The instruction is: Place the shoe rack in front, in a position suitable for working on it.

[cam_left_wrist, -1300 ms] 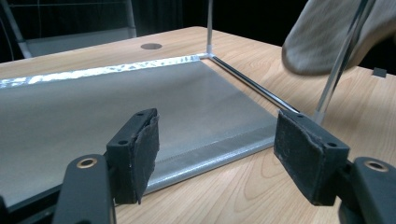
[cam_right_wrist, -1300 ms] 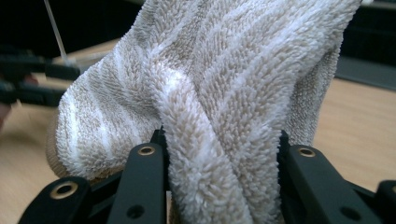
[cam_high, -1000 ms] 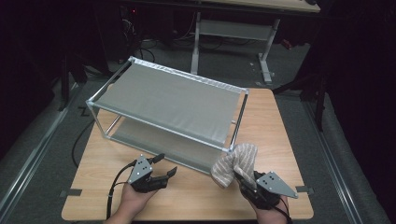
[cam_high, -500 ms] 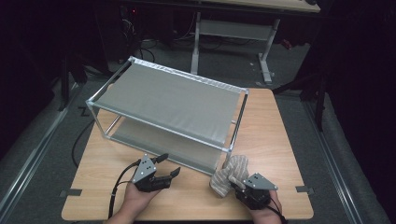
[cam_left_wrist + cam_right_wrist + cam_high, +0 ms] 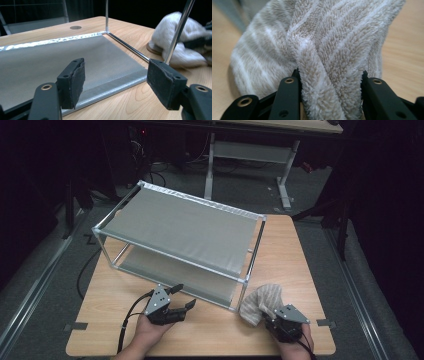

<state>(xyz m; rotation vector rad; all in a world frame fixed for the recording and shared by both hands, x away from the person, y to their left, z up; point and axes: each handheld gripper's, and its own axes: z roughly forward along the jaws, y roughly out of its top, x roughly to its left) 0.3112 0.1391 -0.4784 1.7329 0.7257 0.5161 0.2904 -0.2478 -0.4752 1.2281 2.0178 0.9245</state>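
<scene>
— So where does the fluffy beige-and-white striped towel [image 5: 261, 302] sit relative to the tongs?

— Bunched between the jaws of the right gripper [image 5: 278, 319]. In the right gripper view the thick folds of the striped cloth [image 5: 322, 50] fill the gap, and both black jaws press into the pile, so that gripper is clamped on it. The rest of the towel spills forward from the jaws and droops onto the light wooden table [image 5: 295, 255], just beside the near right corner post of the two-tier metal-framed rack with grey fabric shelves [image 5: 180, 227].

— And the other tongs?

— The left gripper [image 5: 184, 296] is spread wide with nothing between its padded jaws. It rests low at the table's near edge, pointing towards the rack's lower grey shelf [image 5: 50, 62]. In the left gripper view the towel [image 5: 175, 37] shows well off to one side, beyond a thin chrome post, apart from those jaws.

— Is the towel touching the rack?

— It lies very close to the corner post; contact cannot be told.
</scene>
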